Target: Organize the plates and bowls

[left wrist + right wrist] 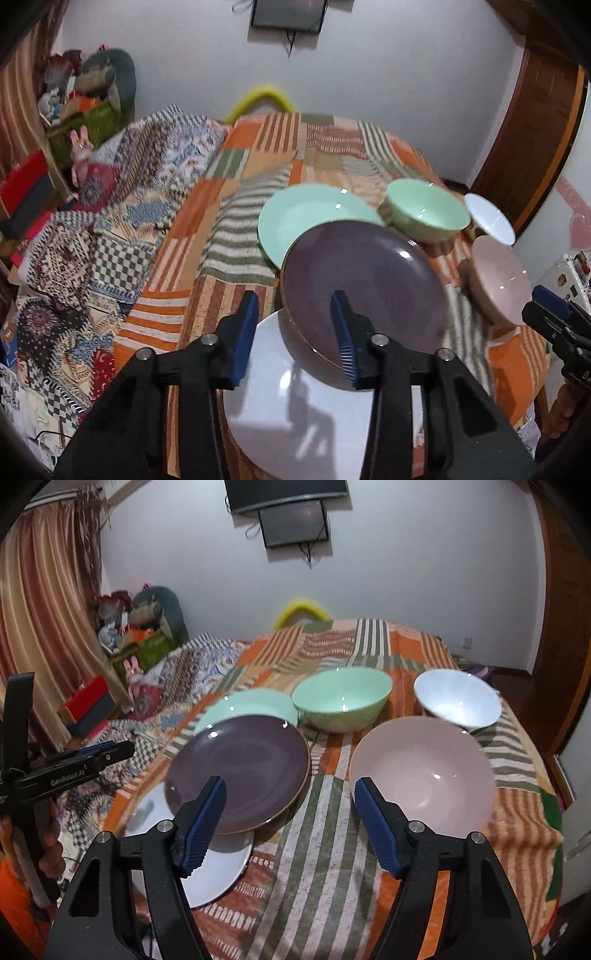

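Fingers, left: left gripper [293, 336] spread wide, blue pads apart, nothing between them; it hovers over the near edge of the purple plate, contact not evident.
Fingers, right: right gripper [290, 825] also wide open and empty, aimed at the striped cloth between the purple plate and the pink bowl.
Purple plate [236, 771]: dark, glossy, thin gold-toned rim; it sits tilted, near edge lying on the white plate, far side over the mint plate. Judged: partly stacked, not seated flat.
White plate [295, 417]: lowest and nearest, flat on the bedspread, shadows of the fingers across it.
Mint plate [303, 214]: pale green, behind the purple plate, partly covered by it.
Green bowl [341, 698]: upright, just beside the mint plate, glossy inside.
White bowl [458, 701]: upright, far right, near the green bowl but apart from it.
Pink bowl [421, 775]: matte pale pink, upright, closest to the right gripper.
Surface: all pieces sit on a bed under a patchwork bedspread [332, 849], soft and uneven.
Progress: plates overlapping but not squared into one stack; three bowls all separate, none nested. Judged early to middle.
Remaining: level the plate stack, then nest the bowls.
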